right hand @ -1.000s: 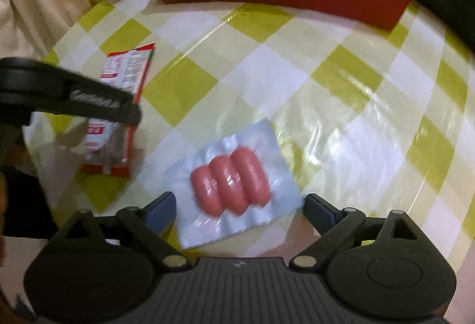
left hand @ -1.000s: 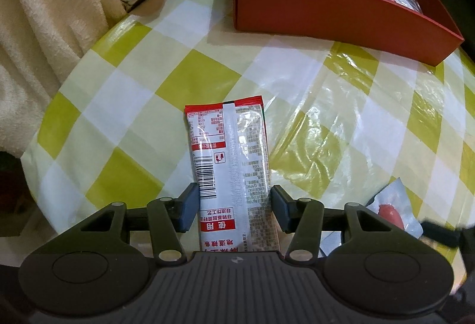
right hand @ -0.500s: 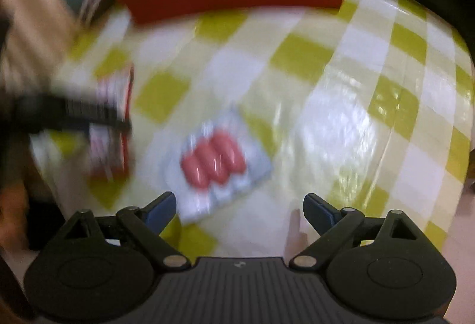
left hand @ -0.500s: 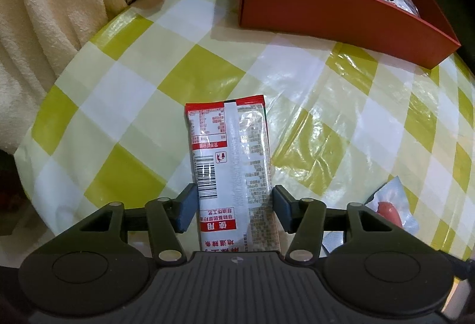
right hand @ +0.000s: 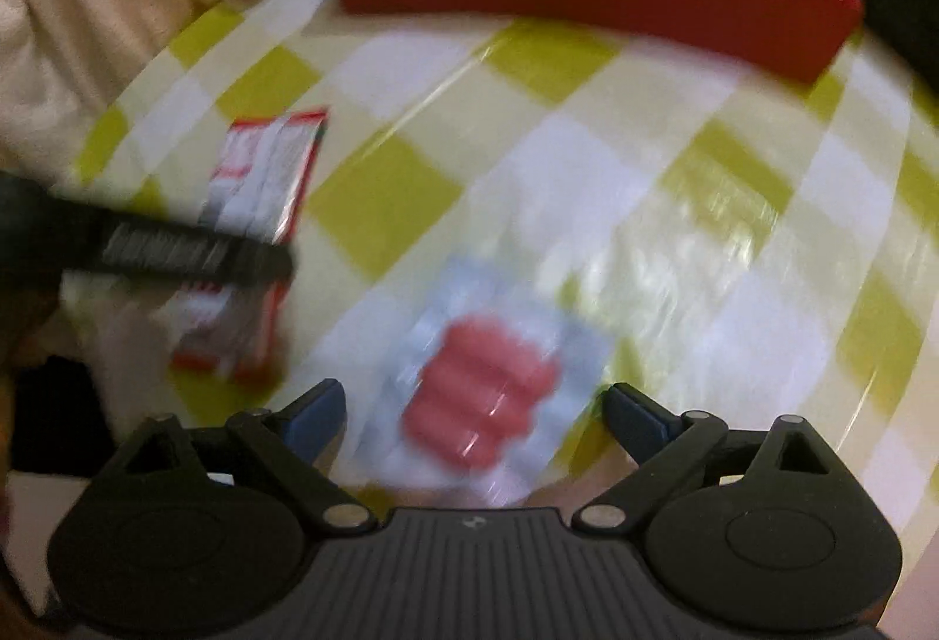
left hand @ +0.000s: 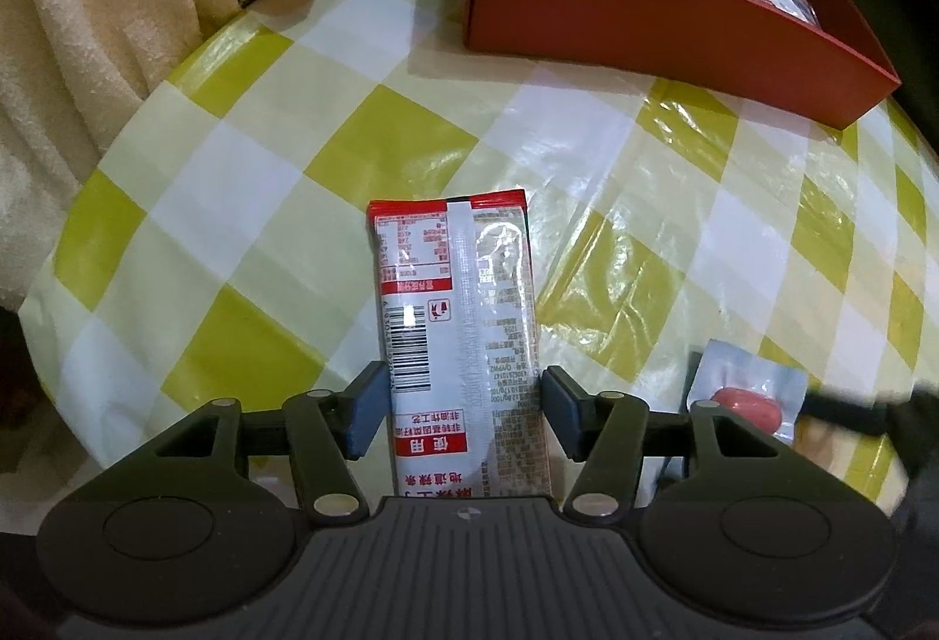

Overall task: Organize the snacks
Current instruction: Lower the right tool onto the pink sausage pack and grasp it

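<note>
With my left gripper closed on the red-and-white packet and my right gripper agape, empty, over the sausage pack, I judge the lift toward the red box is next.

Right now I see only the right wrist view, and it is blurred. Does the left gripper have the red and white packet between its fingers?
Observer: Yes. The left gripper has one pad beside each long edge of the packet. I cannot tell whether it squeezes.
Operator: Which side of the packet faces up?
Observer: The back. The barcode and the seam are on top.
Operator: Is there room in the red box?
Observer: I cannot tell. Packets show above the wall of the red box, which hides its floor.
</note>
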A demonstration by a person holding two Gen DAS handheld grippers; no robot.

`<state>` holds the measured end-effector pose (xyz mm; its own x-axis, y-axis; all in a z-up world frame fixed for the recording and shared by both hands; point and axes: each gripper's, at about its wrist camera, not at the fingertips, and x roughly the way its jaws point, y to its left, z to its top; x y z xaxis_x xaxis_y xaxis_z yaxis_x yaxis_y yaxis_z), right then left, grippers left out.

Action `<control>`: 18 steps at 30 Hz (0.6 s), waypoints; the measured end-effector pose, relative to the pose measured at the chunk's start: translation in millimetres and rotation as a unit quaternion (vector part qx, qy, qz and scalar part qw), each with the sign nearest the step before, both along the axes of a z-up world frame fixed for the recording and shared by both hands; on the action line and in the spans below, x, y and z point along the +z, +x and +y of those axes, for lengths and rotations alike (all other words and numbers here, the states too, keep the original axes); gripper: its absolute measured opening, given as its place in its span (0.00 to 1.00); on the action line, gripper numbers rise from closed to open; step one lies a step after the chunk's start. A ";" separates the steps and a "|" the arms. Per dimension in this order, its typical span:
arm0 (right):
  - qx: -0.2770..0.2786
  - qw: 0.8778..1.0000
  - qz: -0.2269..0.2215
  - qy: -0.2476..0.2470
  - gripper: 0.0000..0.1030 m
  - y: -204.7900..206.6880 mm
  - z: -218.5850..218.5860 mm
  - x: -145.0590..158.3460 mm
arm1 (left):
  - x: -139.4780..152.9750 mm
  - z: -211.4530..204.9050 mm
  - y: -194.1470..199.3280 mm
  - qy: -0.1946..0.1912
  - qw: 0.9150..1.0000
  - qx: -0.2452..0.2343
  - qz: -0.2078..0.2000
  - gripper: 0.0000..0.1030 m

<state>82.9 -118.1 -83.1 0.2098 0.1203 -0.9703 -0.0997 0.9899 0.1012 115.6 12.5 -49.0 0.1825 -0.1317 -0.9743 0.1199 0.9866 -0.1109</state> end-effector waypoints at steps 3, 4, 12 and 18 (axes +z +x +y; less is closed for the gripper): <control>-0.021 1.000 -0.007 0.009 0.97 2.9 -5.5 2.3 | 0.1 0.3 0.9 0.000 1.000 0.000 0.001 0.63; -0.022 1.000 -0.006 0.010 0.97 -1.3 -3.8 2.5 | -0.3 0.5 1.4 0.000 1.000 0.000 0.001 0.63; -0.026 0.998 -0.022 -0.057 1.00 -22.2 16.8 -8.9 | -1.3 -0.5 0.8 0.006 1.000 -0.007 -0.004 0.63; 0.001 0.999 -0.020 -0.047 0.69 -30.1 5.8 4.1 | -0.2 -0.9 0.5 0.012 1.000 -0.016 -0.004 0.59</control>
